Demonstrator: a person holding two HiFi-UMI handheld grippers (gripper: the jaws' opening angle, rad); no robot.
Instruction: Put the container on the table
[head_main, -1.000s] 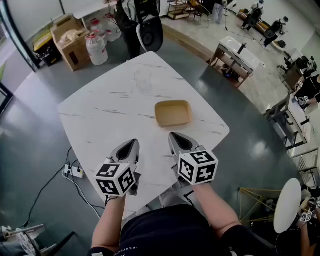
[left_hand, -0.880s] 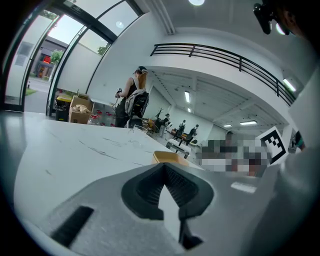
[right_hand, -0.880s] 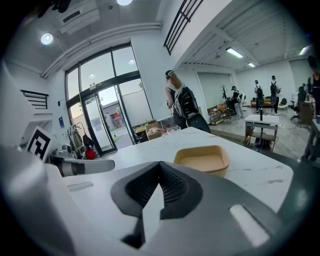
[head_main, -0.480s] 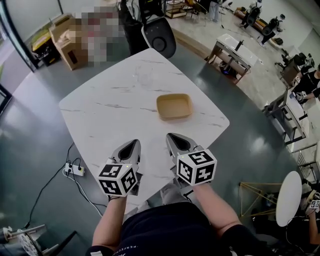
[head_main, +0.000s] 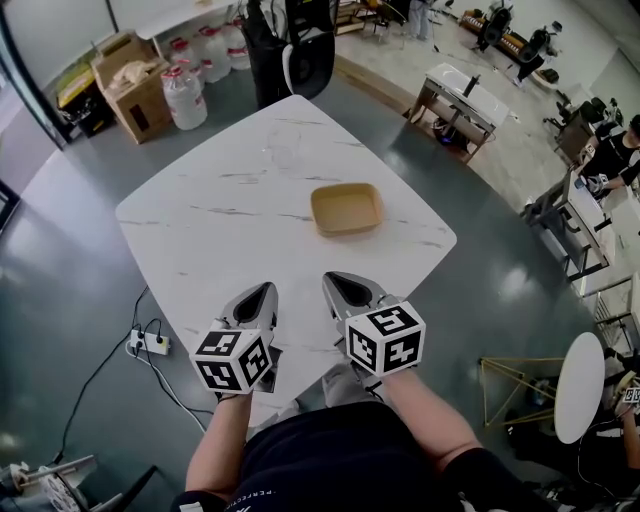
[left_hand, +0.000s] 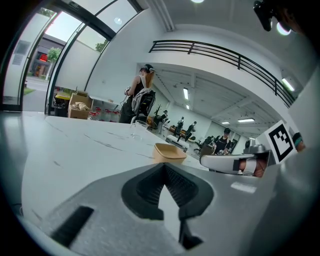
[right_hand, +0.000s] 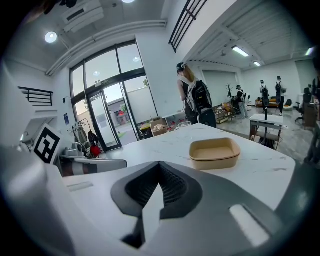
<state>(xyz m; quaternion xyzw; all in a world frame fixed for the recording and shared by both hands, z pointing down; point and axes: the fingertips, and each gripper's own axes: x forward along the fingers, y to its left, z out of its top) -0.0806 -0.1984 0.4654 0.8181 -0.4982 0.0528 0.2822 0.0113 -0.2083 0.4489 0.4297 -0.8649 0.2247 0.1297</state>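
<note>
Container (head_main: 346, 208) rests on table (head_main: 200, 230), clear of edges.

Grey grippers (head_main: 262, 288) (head_main: 335, 279) carry black-and-white marker cubes (head_main: 232, 360) (head_main: 385, 338).

The worktop (head_main: 200, 230) looked to me like white stone or a stone-look laminate: smooth, with thin grey veins and a soft sheen. The container (head_main: 346, 209) was tan and matt, like pressed paper or pulp, though I could not be sure. A cup (head_main: 284, 150) was clear; I could not tell whether it was glass or plastic. The left claw (head_main: 262, 290) and right claw (head_main: 337, 280) had shells of smooth, matt grey plastic, with black ribbed pads (right_hand: 173, 185) that looked rubbery. Their marker cubes (head_main: 232, 360) were matt white with black print. The floor (head_main: 60, 250) was dark grey and polished, catching reflections. A box (head_main: 135, 85) was plain brown cardboard.
</note>
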